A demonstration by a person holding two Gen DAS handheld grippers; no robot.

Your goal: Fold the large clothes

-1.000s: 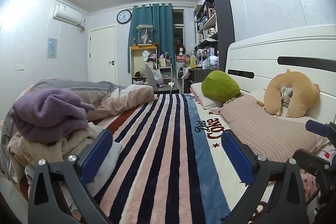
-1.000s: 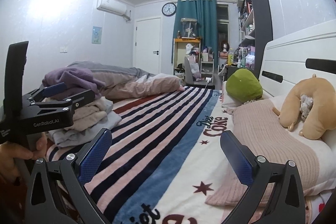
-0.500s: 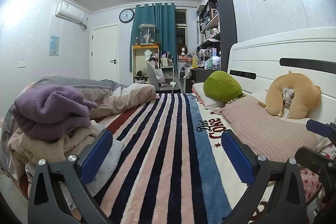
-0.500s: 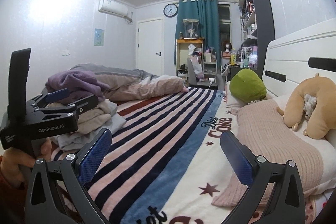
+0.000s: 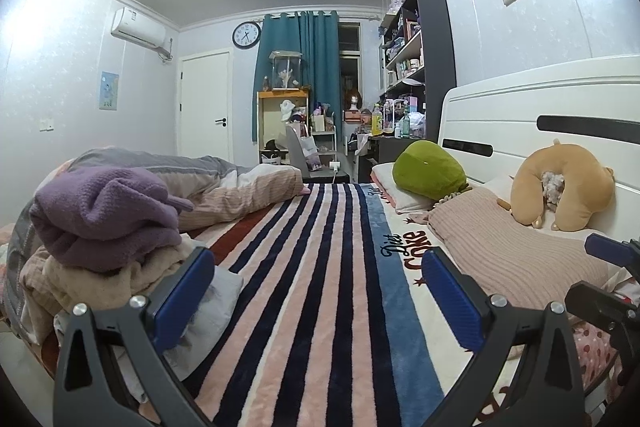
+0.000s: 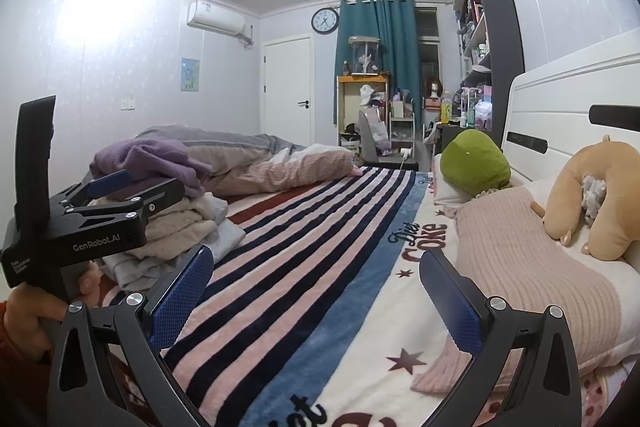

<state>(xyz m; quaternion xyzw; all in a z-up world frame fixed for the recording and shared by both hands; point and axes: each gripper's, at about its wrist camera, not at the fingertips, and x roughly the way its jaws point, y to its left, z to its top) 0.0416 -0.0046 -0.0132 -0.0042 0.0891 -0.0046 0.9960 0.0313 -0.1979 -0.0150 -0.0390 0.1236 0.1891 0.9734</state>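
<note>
Both cameras have risen slightly and tilted up since one second ago, so more ceiling and less near bed shows; the pile and bedding lie as they did

Left to right:

1. Pile of clothes (image 5: 108, 251), at the left edge of the bed (image 5: 320, 267). A purple knit garment (image 5: 104, 215) lies crumpled on top, beige garments (image 5: 92, 283) under it, and a pale grey piece (image 5: 216, 303) at the bottom. None shows clean folded edges; whether it awaits folding cannot be told. Handling judgement: soft, limp, light to moderate in weight, not fragile; the knit will stretch and sag if lifted by one point. Taking hold at two well-separated points along a hem or shoulder line would keep it spread.

2. Left hand-held gripper (image 5: 316, 291). Jaws stand wide apart, holding nothing. It hovers level above the striped blanket (image 5: 304, 307), pointing along the bed, with the pile just beside its left finger. In the right wrist view its body sits at far left, gripped from below by the person's hand (image 6: 36, 311).

3. Right hand-held gripper (image 6: 316, 287). Jaws stand wide apart, empty, hovering level over the blanket, with the pink pillow (image 6: 532, 259) to its right and the headboard (image 6: 576, 99) beyond
</note>
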